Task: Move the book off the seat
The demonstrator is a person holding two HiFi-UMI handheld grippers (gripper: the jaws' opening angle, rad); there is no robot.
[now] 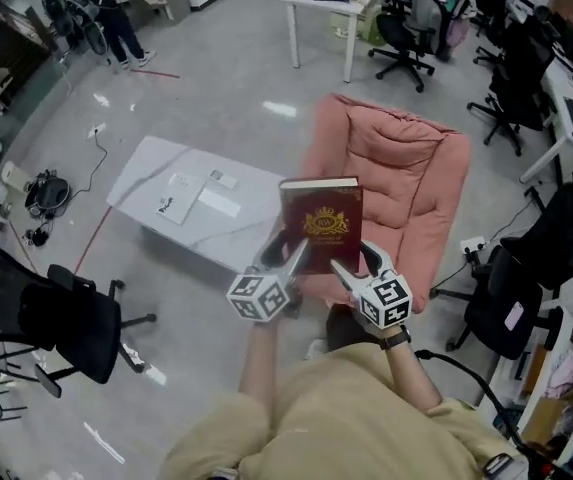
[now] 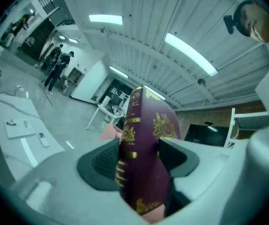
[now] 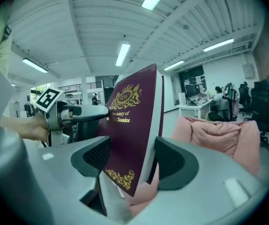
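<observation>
Book: maroon hardcover, gilt emblem, rectangular. Clamped upright by left gripper and right gripper. Beyond grippers: padded pink seat, glossy grey floor.

I am looking into a big open-plan office. A black swivel chair stands at a white desk on the far side, and a row of office chairs lines the desks along the right. The polished grey floor has a cable trailing across it at the left. Strip lights run along a ribbed ceiling. People stand far left. In the middle I see a lounge corner with a pink armchair and a low white table.
</observation>
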